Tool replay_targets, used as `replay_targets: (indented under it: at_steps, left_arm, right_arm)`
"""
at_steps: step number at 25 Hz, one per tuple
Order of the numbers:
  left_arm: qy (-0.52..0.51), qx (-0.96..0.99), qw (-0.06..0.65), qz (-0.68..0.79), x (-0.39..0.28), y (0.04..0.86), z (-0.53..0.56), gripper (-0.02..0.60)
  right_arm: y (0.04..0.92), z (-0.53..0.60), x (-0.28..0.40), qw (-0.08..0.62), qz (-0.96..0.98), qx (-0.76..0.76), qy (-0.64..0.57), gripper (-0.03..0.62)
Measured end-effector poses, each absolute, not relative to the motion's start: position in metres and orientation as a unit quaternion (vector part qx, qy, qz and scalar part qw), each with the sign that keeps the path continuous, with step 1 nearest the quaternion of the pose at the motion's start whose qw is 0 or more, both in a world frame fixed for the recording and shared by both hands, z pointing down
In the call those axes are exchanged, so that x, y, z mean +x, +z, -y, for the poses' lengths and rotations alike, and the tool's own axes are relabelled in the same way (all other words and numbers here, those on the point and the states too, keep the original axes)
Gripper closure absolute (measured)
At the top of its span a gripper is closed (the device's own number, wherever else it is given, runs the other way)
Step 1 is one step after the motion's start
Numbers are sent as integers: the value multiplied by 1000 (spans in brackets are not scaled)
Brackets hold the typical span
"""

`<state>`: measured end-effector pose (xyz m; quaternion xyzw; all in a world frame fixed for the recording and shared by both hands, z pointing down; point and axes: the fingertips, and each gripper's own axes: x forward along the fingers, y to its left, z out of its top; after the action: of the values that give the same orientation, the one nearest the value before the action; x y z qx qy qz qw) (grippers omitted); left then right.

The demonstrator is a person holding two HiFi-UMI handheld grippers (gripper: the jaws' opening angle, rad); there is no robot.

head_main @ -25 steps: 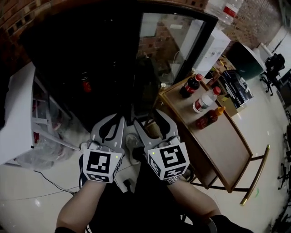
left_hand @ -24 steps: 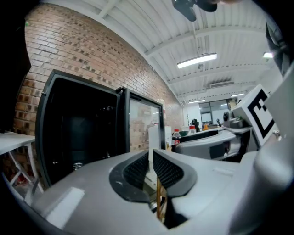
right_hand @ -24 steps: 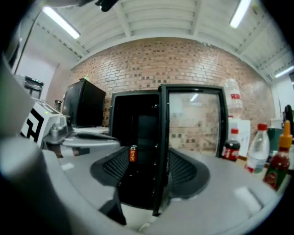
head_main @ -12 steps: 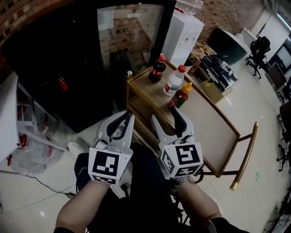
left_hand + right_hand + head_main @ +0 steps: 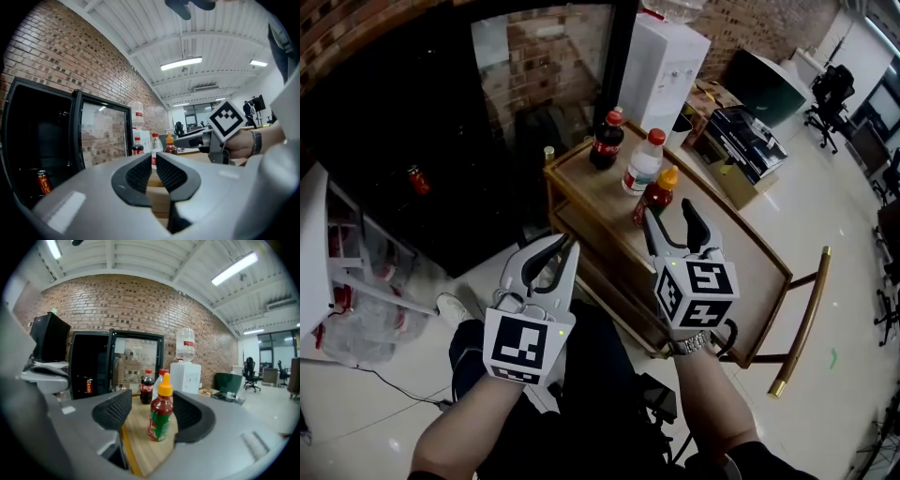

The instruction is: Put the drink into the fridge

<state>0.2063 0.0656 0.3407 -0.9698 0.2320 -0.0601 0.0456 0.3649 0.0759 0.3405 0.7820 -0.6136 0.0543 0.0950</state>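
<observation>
Tongs at right (image 5: 667, 212) reach forward, wide apart, toward sauce bottle (image 5: 654, 195); left tongs (image 5: 568, 246) closed

The front bottle (image 5: 161, 420) is red, yellow-capped, green-labelled; the cola bottle (image 5: 147, 390) dark, red-capped; the can (image 5: 89, 386) seemingly red.

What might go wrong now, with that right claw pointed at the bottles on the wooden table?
The open right gripper lines up with the orange-capped sauce bottle, likely no drink, so it may grab the wrong thing. The cola bottle and water bottle stand close behind it; reaching past could topple one.
</observation>
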Motion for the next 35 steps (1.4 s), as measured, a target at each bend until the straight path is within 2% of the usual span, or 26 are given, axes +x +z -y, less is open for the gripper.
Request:
replay_targets:
  at_steps: [20,25,35]
  left_arm:
    - [-52,-983,56,-169,276,333,-13,548]
    - [-48,-986,48,-153,298,334,-5,549]
    - [-42,-987,52,-148,313,323,21,549]
  right_arm:
    - [355,-24,408,117,584,799,83,326]
    - [356,-21,406,130,589,793,83,430]
    - [320,-5,386,100,624,772,66,442]
